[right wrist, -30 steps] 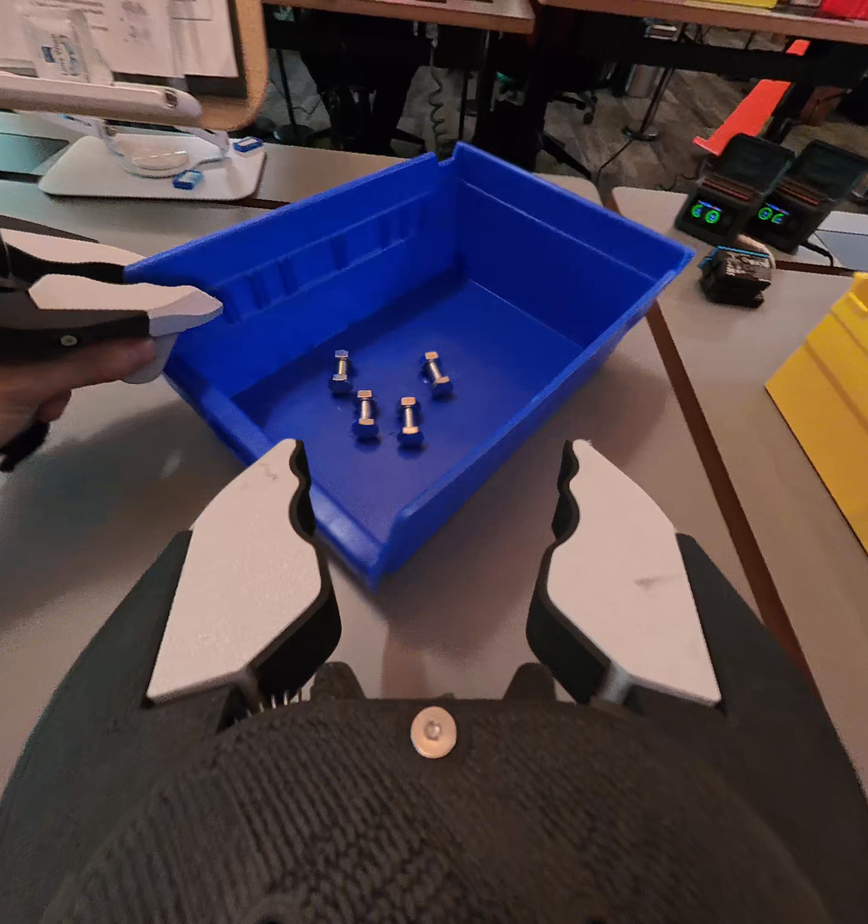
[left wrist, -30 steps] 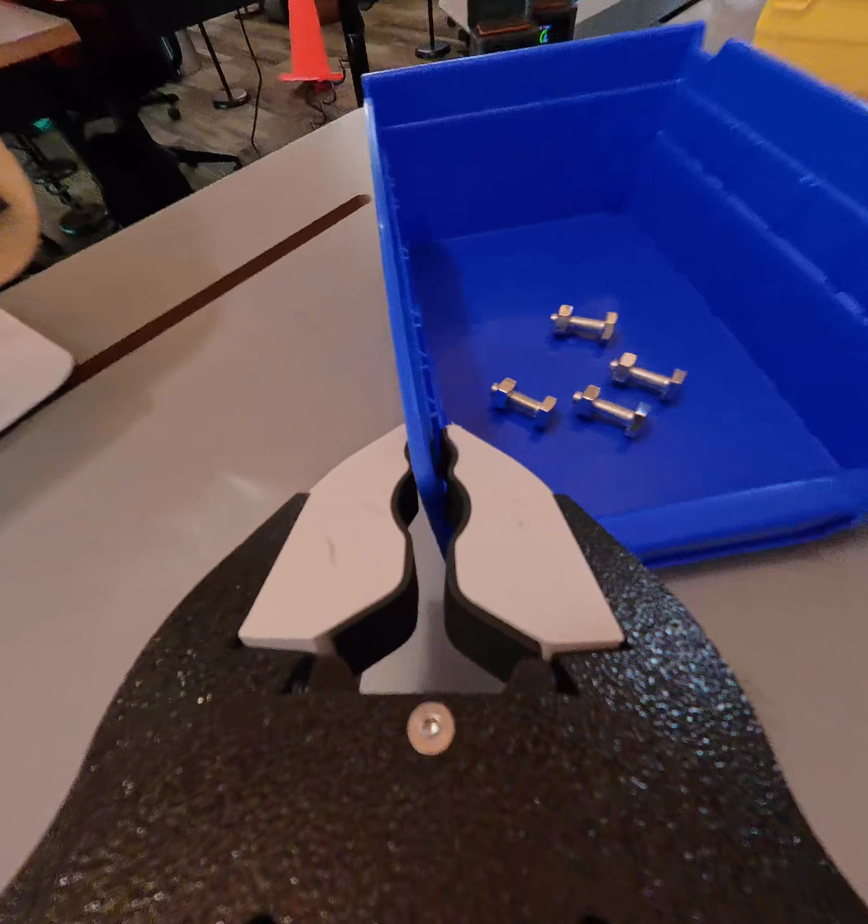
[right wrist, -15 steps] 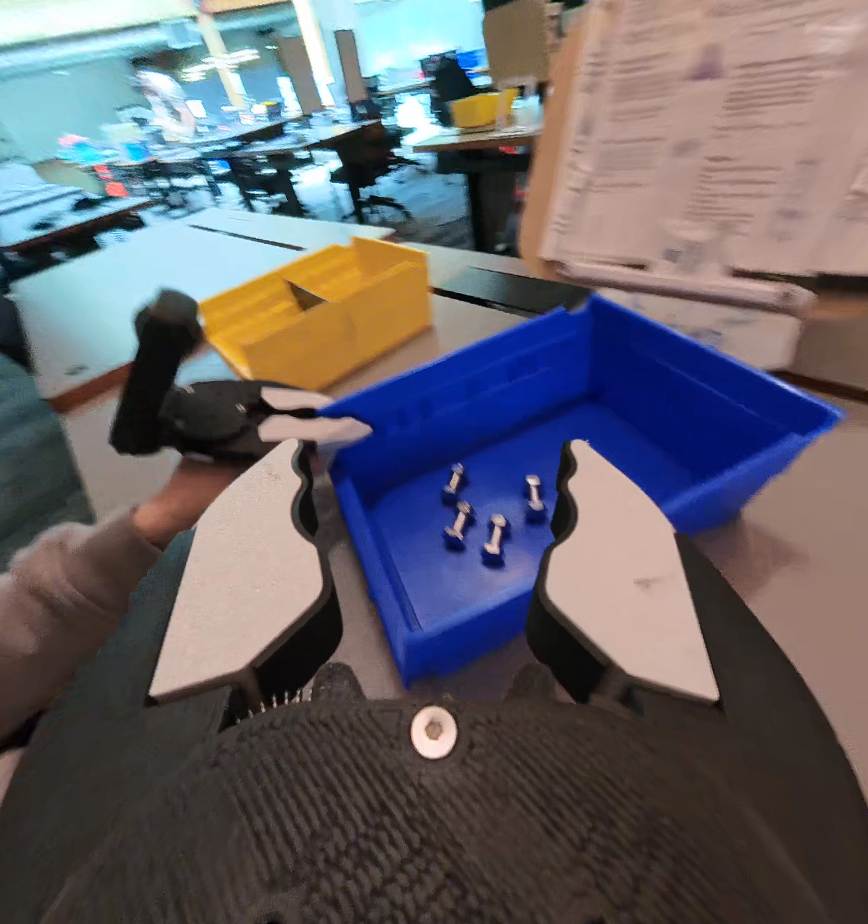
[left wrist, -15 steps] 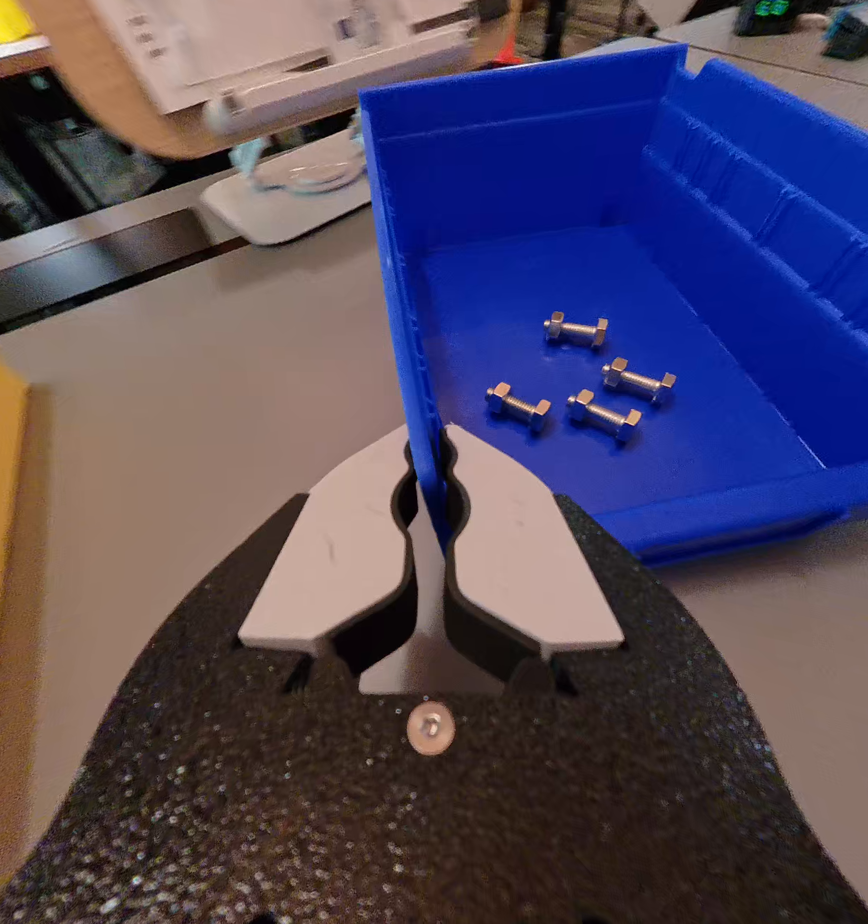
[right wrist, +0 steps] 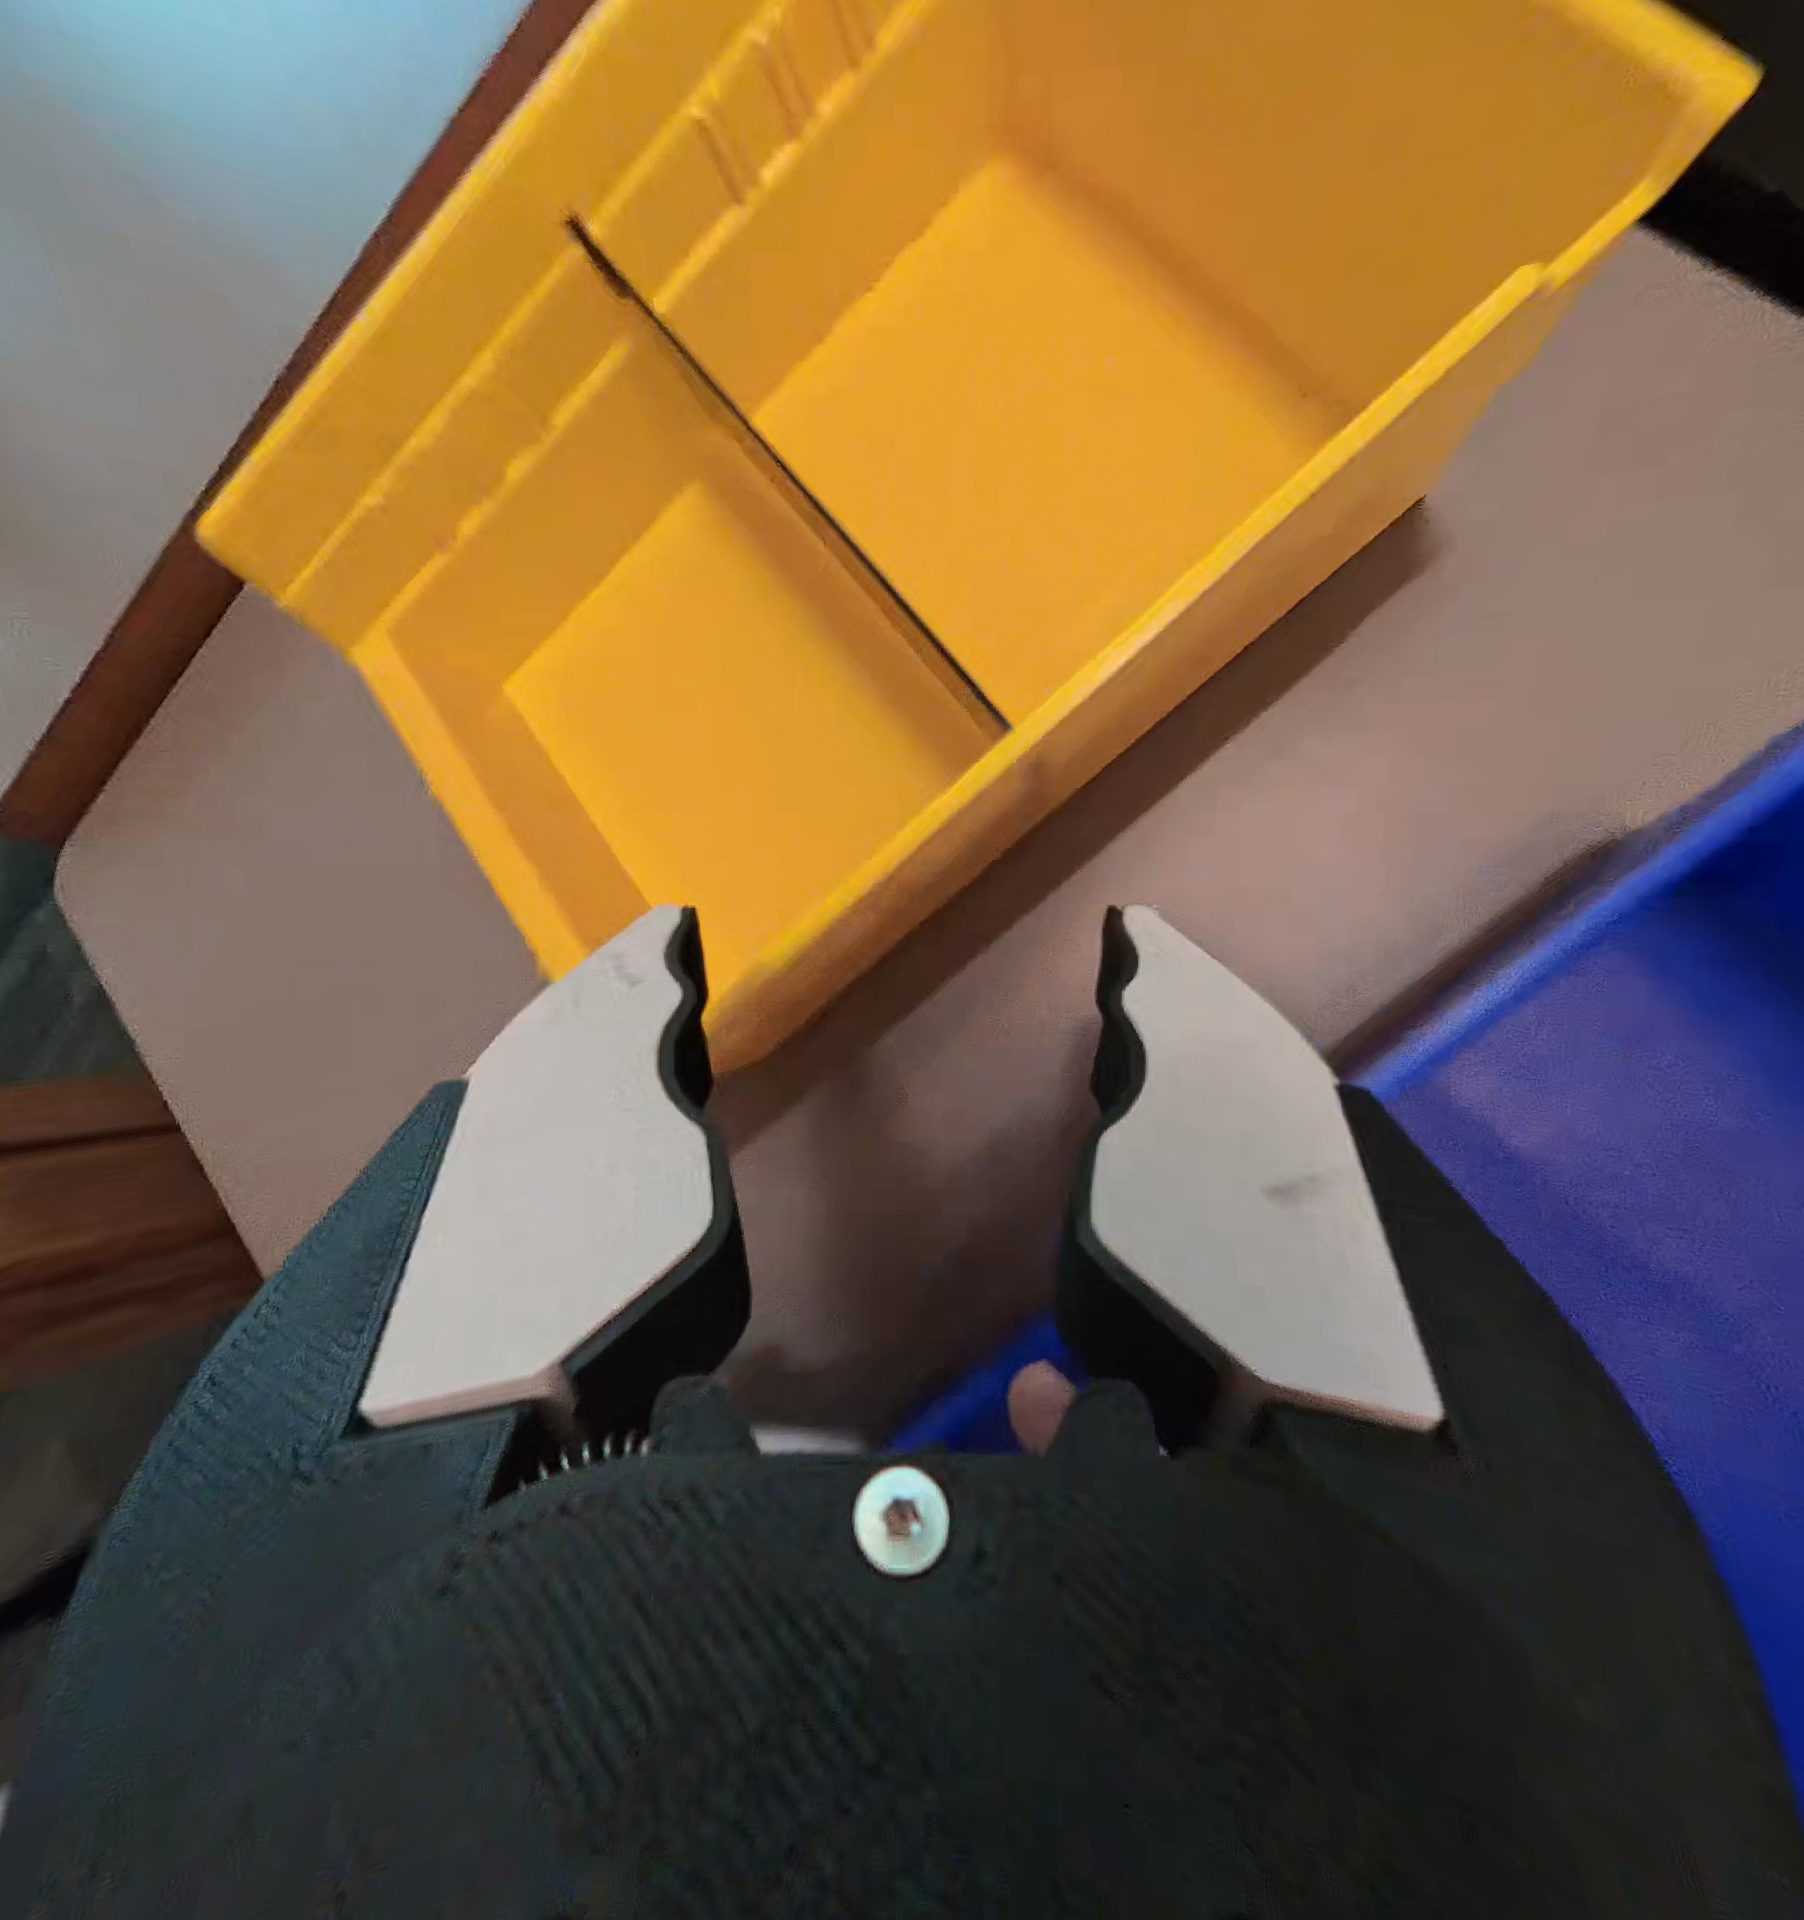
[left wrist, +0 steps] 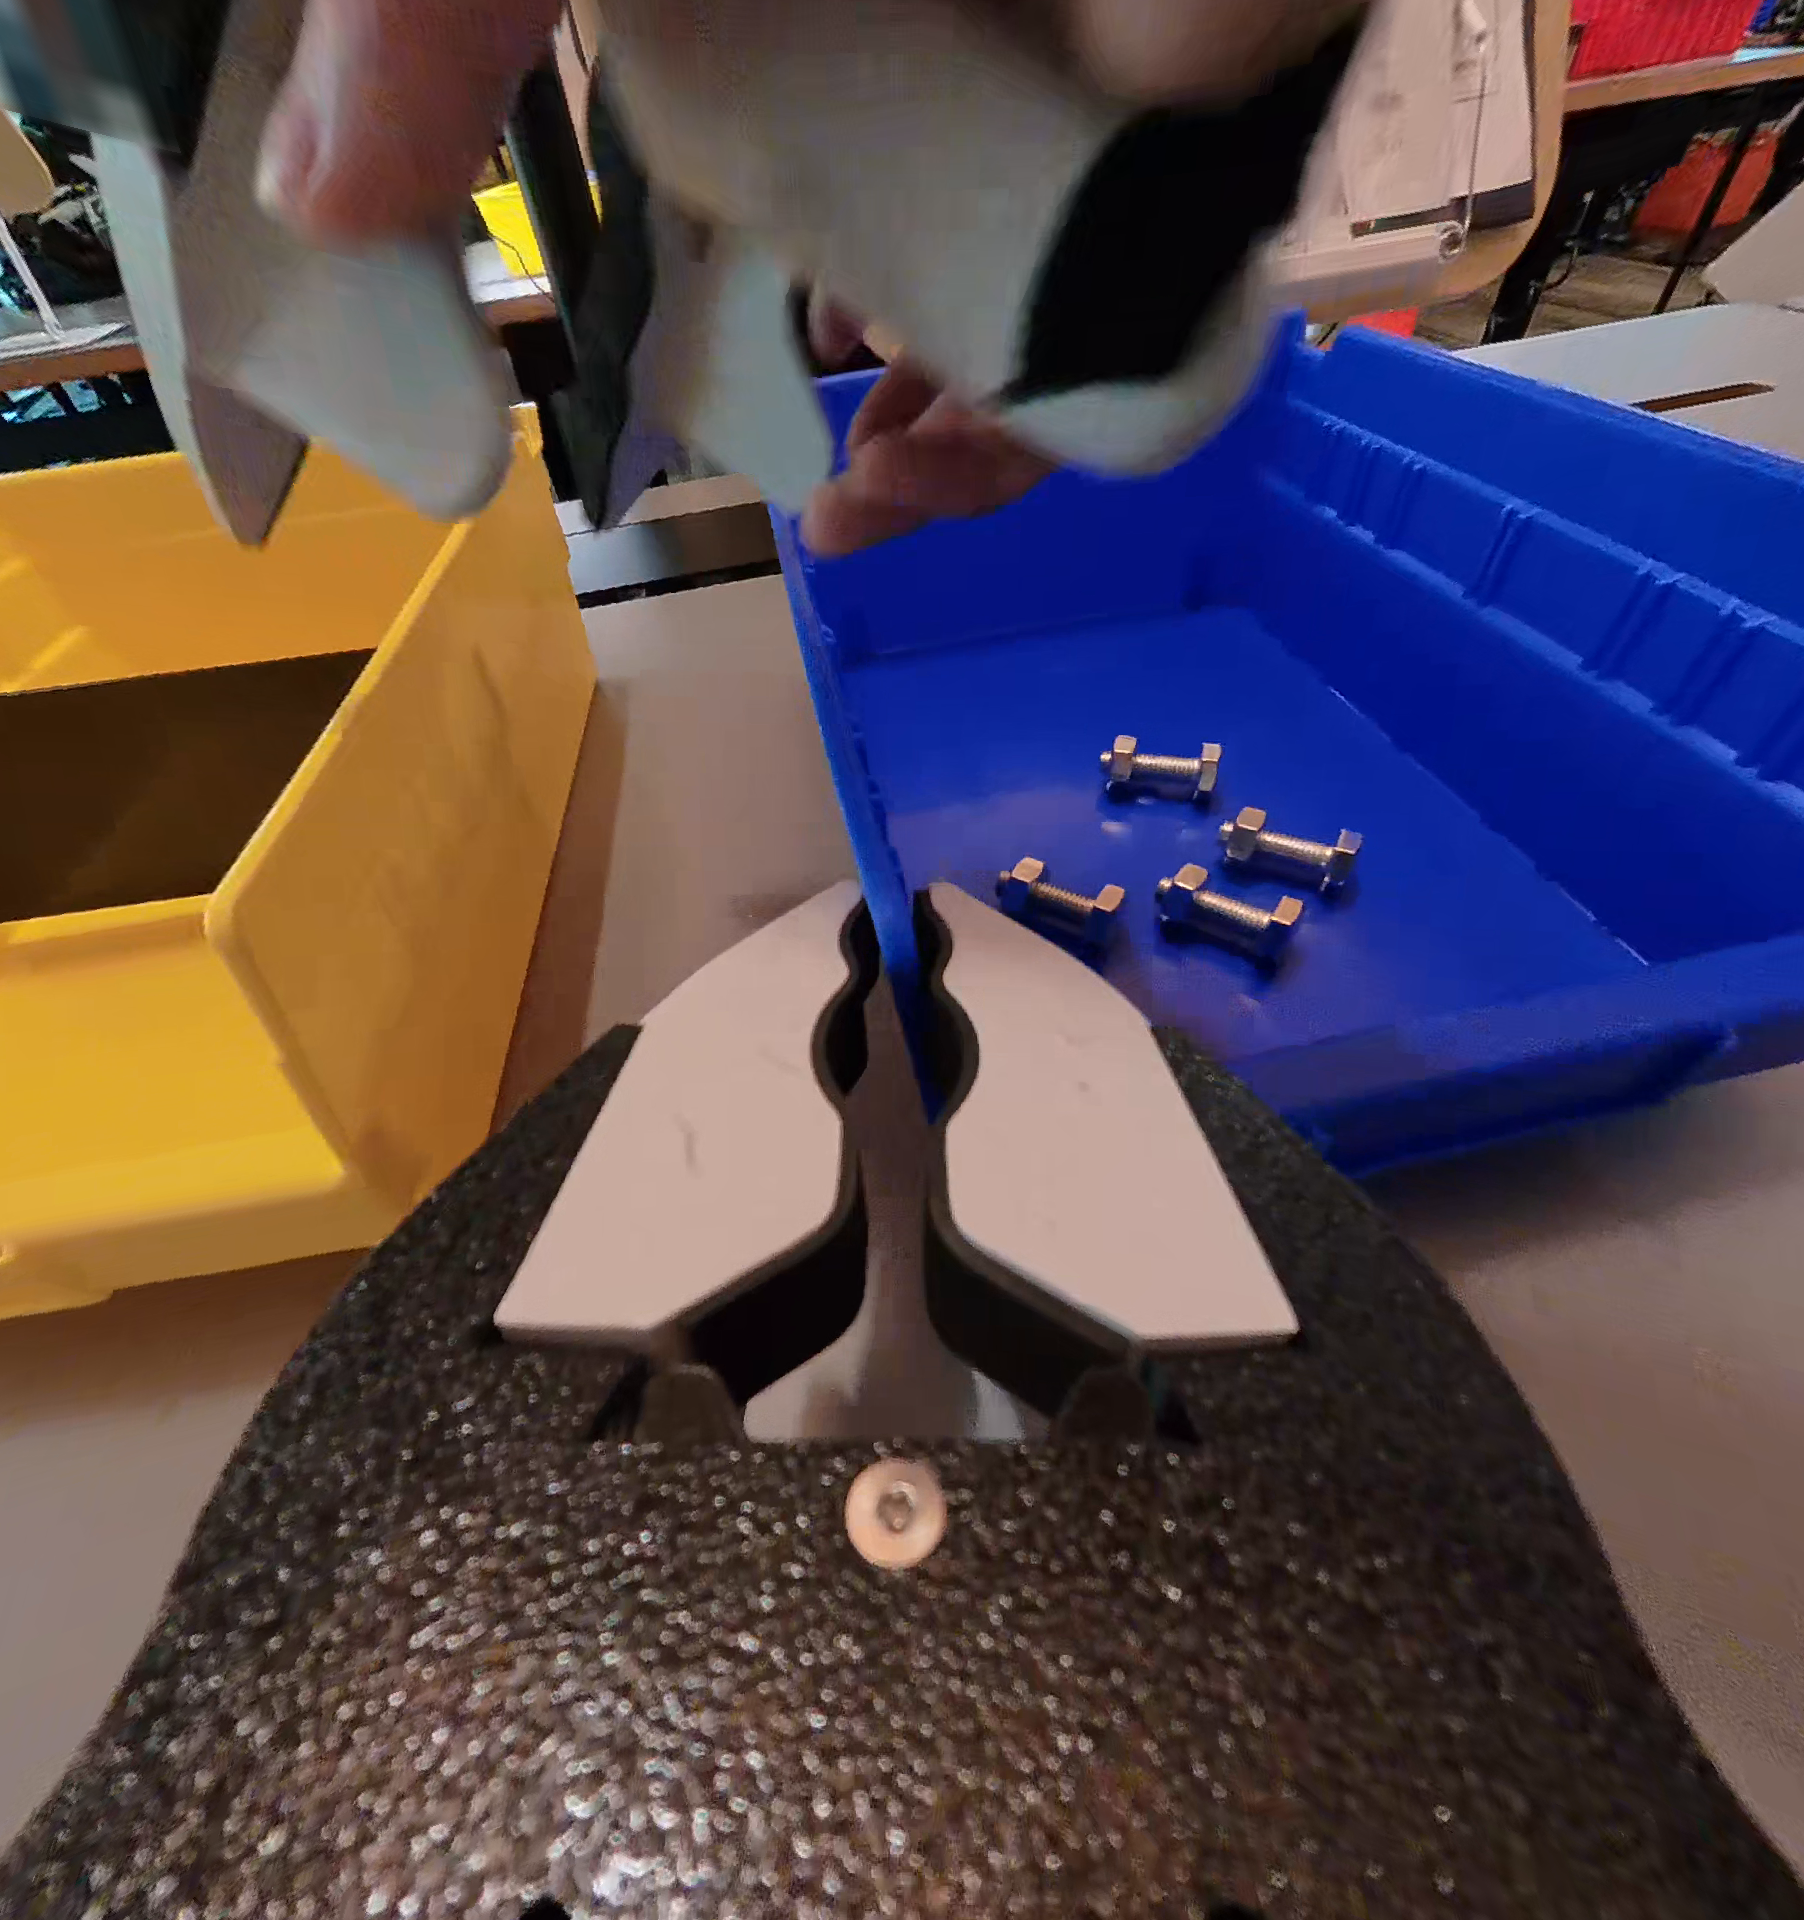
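Both views have swung since the earlier frames: your right tool (right wrist: pixel 903 987) now hangs over the gap between the yellow bin (right wrist: pixel 981 436) and the blue bin (left wrist: pixel 1500 665), and it passes blurred across the top of the left view. Your left tool (left wrist: pixel 898 925) is clamped on the blue bin's side wall, one finger (left wrist: pixel 732 1122) outside and one inside, pads pressed against the plastic. The right tool's fingers (right wrist: pixel 586 1143) stand wide apart with nothing between them. Four bolts with nuts (left wrist: pixel 1178 862) lie loose on the blue bin's floor, close to the gripped wall. The yellow bin, split by a divider (right wrist: pixel 773 468), sits beside it on the counter (left wrist: pixel 1604 1351).

Your hold is thin: a narrow pinch on one wall near a corner. If you tilt or jerk the bin, it could twist in the pads, and the bolts could roll or spill. The right tool is also close overhead; a hasty sweep could knock the bin's rim.
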Tool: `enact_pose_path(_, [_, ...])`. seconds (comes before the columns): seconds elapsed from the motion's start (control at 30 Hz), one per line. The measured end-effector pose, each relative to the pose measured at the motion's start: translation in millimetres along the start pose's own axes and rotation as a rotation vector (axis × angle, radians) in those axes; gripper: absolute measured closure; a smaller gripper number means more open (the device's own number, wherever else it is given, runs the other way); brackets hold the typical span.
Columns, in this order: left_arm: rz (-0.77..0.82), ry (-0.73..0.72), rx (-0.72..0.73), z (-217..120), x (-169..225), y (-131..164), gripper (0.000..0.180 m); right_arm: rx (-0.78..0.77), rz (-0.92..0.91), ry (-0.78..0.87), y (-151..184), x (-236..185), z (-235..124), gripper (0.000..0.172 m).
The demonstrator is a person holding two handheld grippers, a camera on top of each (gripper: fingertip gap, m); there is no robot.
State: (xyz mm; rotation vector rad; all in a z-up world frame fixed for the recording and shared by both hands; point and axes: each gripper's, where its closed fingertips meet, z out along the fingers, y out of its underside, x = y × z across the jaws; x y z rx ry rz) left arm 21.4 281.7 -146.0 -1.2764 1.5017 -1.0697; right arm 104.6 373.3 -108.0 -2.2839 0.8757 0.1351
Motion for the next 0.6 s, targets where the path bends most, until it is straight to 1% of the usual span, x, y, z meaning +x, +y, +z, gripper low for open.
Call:
enact_pose_path(0.07, [0.003, 0.006, 0.001, -1, -1, 0, 0.175, -0.029, 0.047, 0.002, -4, -1, 21, 0.105])
enact_pose_path(0.1, [0.006, 0.005, -0.001, -1, -3, 1, 0.174, -0.049, 0.052, 0.029, -6, 2, 28, 0.11])
enact_pose_path(0.2, [-0.009, 0.022, 0.004, -2, -7, 1, 0.175, -0.078, 0.047, 0.141, -12, 15, 39, 0.111])
enact_pose_path(0.27, [-0.043, 0.037, 0.011, -2, -9, 0, 0.175, -0.056, -0.023, 0.2, -21, 17, 40, 0.11])
enact_pose_path(0.33, [-0.059, 0.033, 0.014, -3, -12, 0, 0.175, -0.164, 0.011, 0.146, -7, 6, 51, 0.109])
enact_pose_path(0.4, [-0.061, 0.029, 0.013, -3, -14, 0, 0.176, -0.224, 0.055, 0.139, -1, 3, 59, 0.108])
enact_pose_path(0.5, [-0.077, 0.028, 0.016, -3, -17, 0, 0.176, -0.246, 0.09, 0.179, 5, 8, 74, 0.108])
enact_pose_path(0.57, [-0.08, 0.024, 0.016, -3, -18, 0, 0.176, -0.248, 0.078, 0.234, 9, 15, 86, 0.112])
enact_pose_path(0.6, [-0.08, 0.024, 0.018, -3, -19, 0, 0.176, -0.2, 0.081, 0.251, 4, 18, 90, 0.115])
